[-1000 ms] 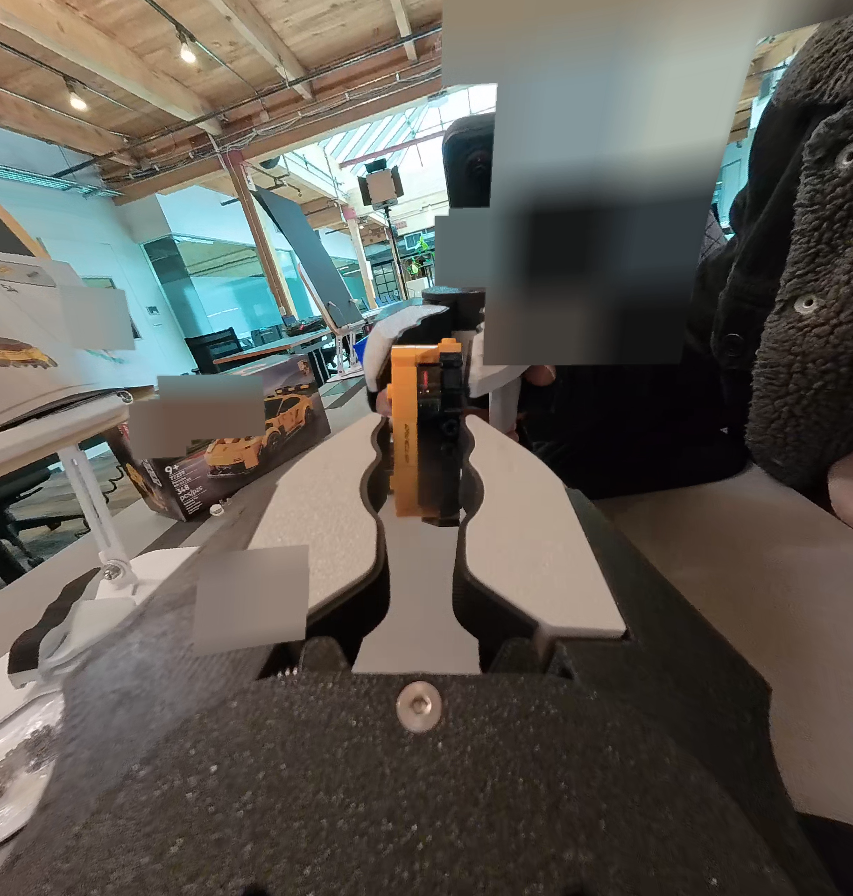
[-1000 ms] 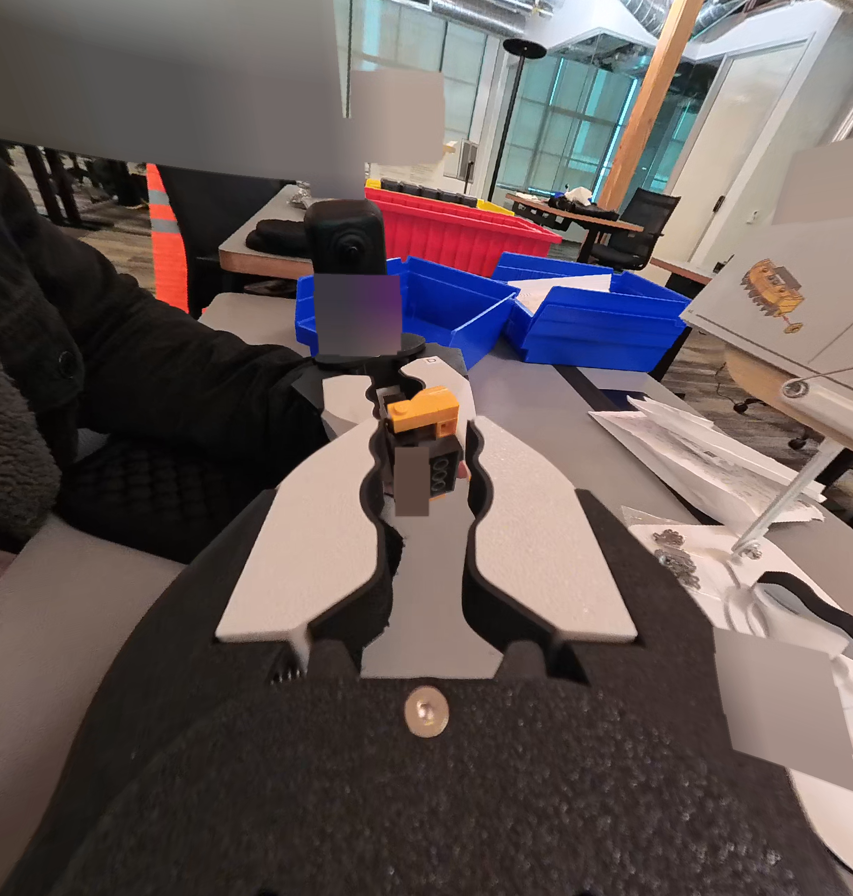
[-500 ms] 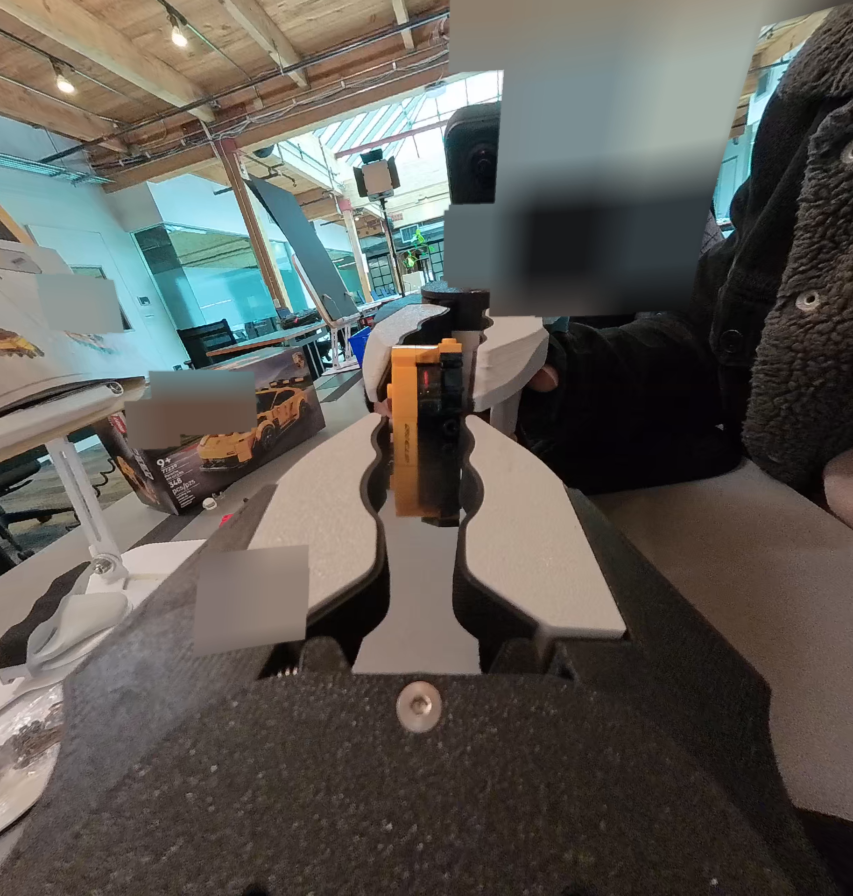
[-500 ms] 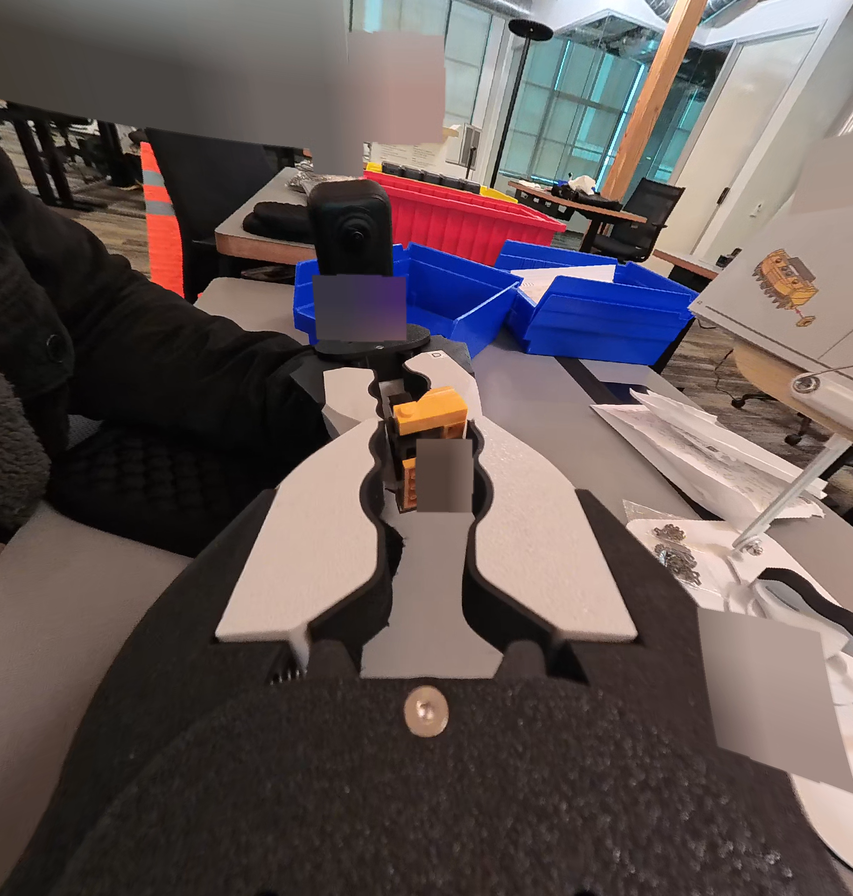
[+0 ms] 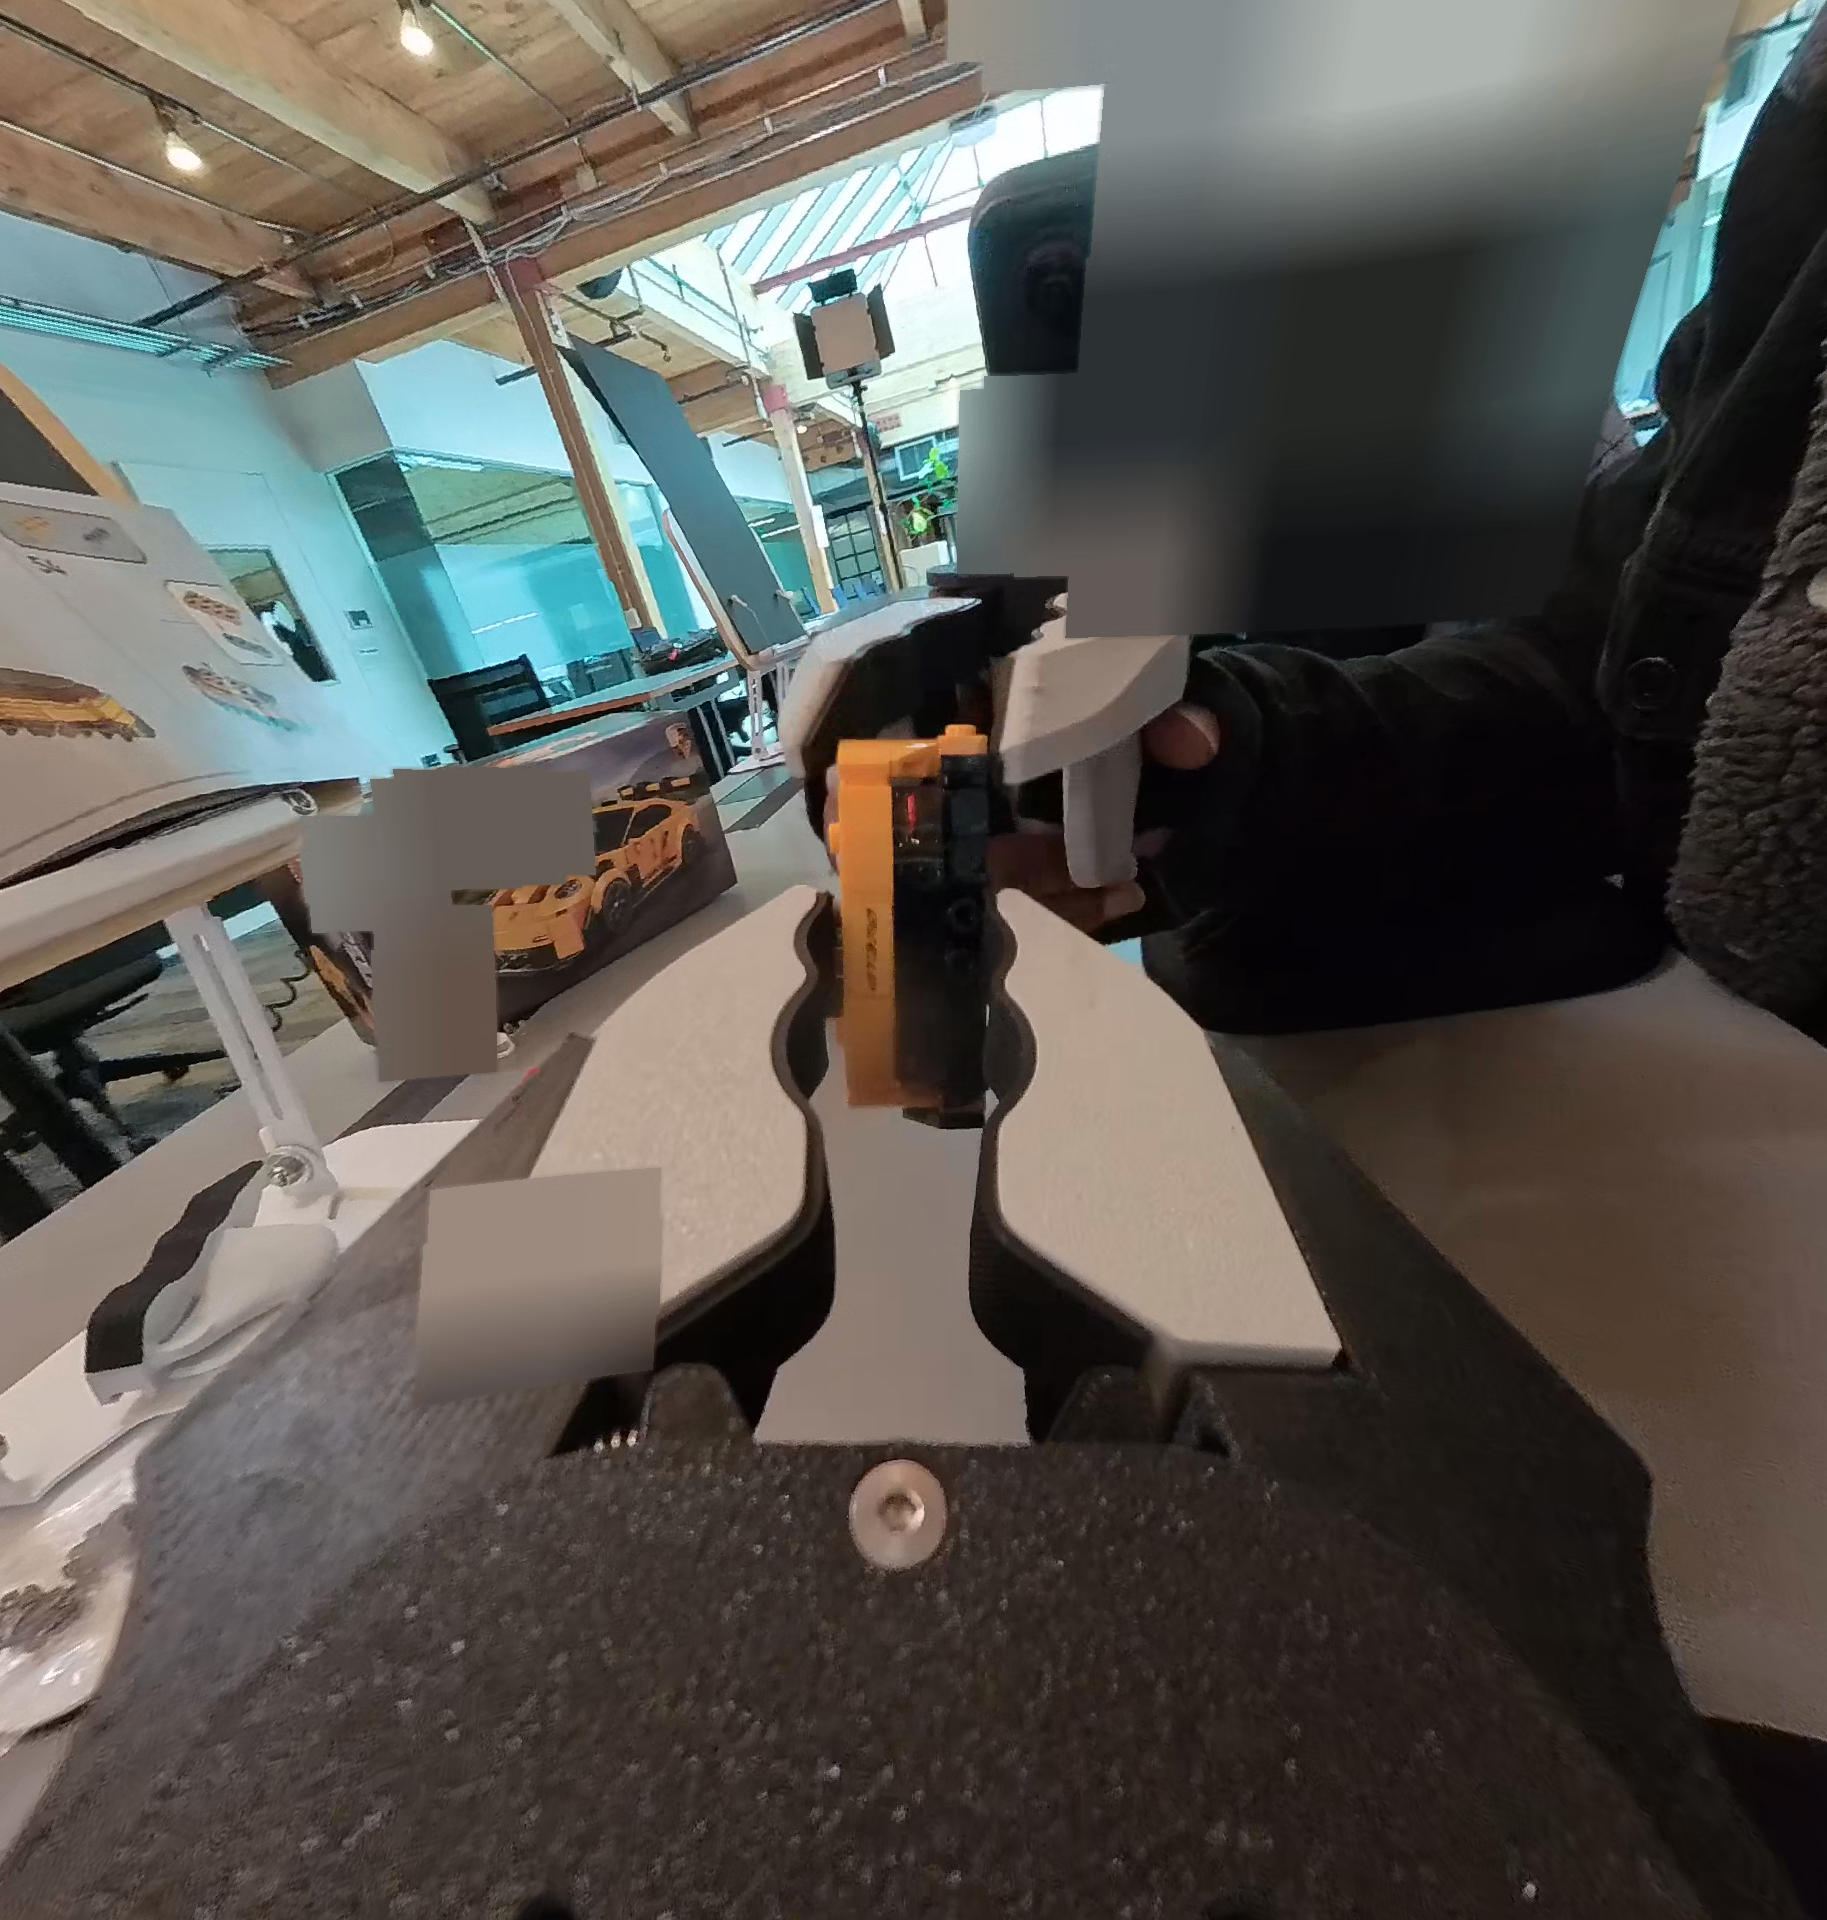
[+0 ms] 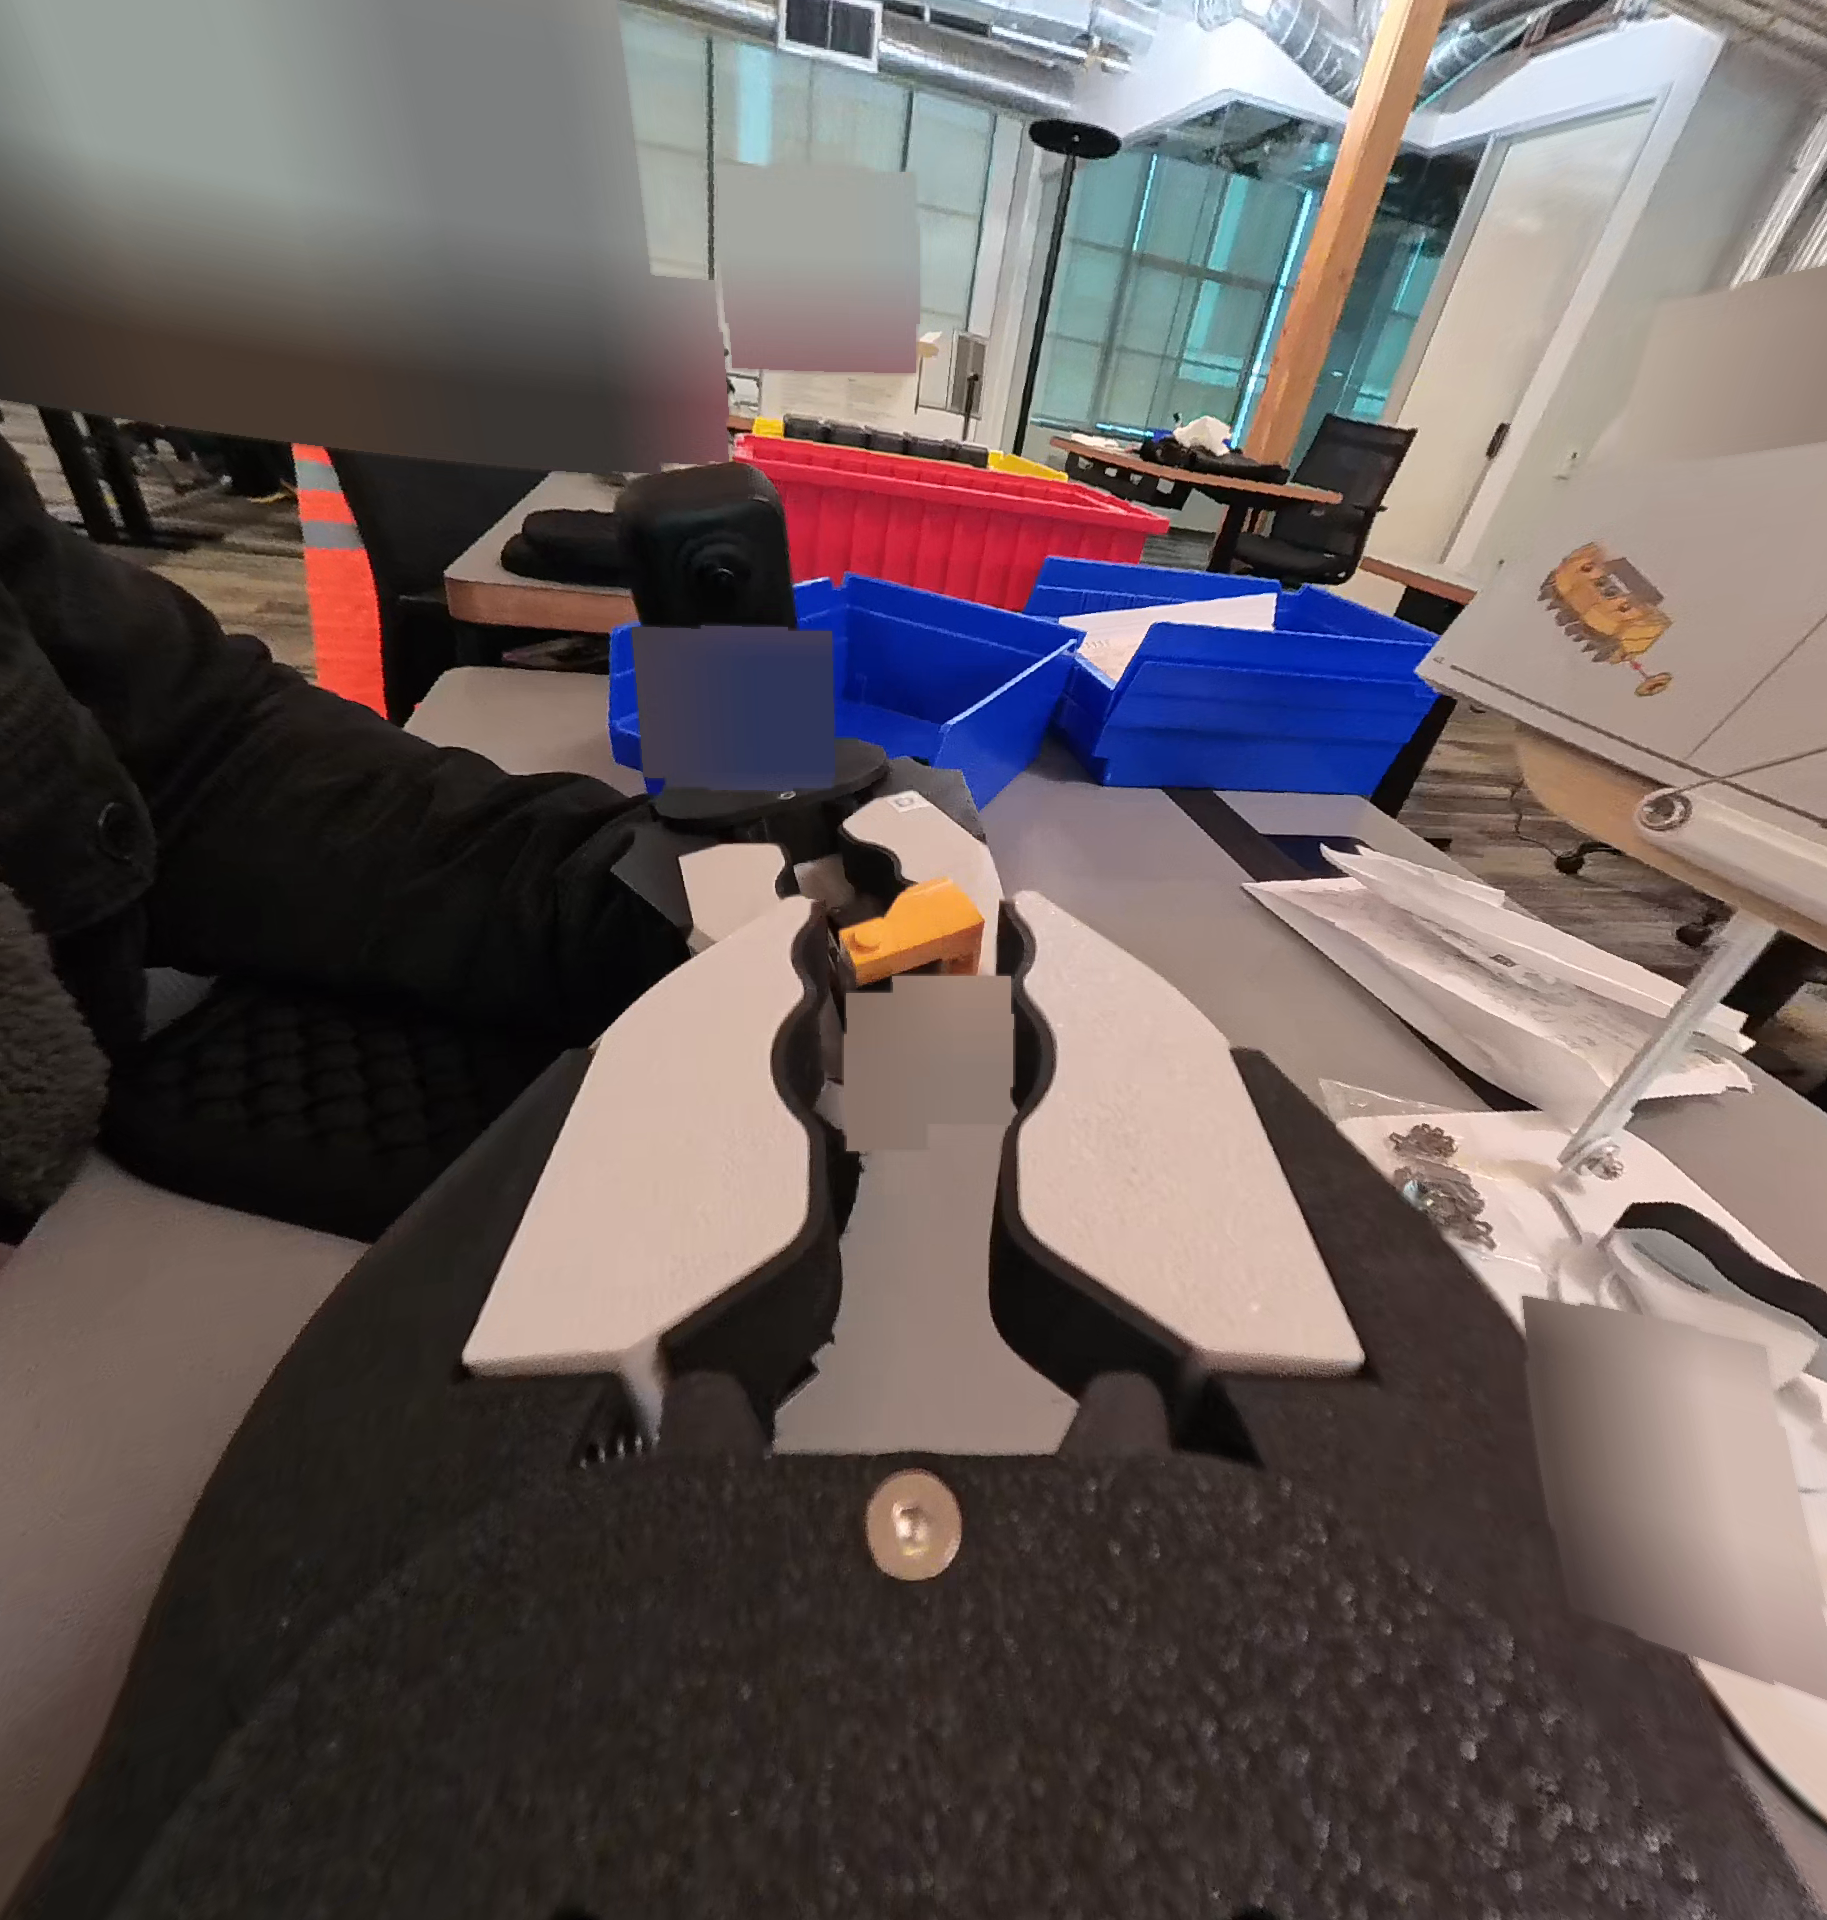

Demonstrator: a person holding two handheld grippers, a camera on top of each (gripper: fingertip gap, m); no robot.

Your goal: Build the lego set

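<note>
On the smooth grey table (image 6: 1148, 842), blue plastic bins (image 6: 1252, 675) sit beyond the right claw (image 6: 914, 997) and a glossy box (image 5: 618, 873) left of the left claw (image 5: 914, 997), both claws' wavy white fingers pinching one blocky orange-and-black lego model (image 5: 888, 935) between them.

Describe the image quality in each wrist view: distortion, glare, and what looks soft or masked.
Left wrist view: strong wide-angle bending of the ceiling beams; skylight area blown out; the orange and black lego assembly between the left tool is sharp; grey mosaic patches cover parts. Right wrist view: even daylight, no harsh glare; the blue bins are crisp; a patch masks the assembly inside the right tool.
</note>
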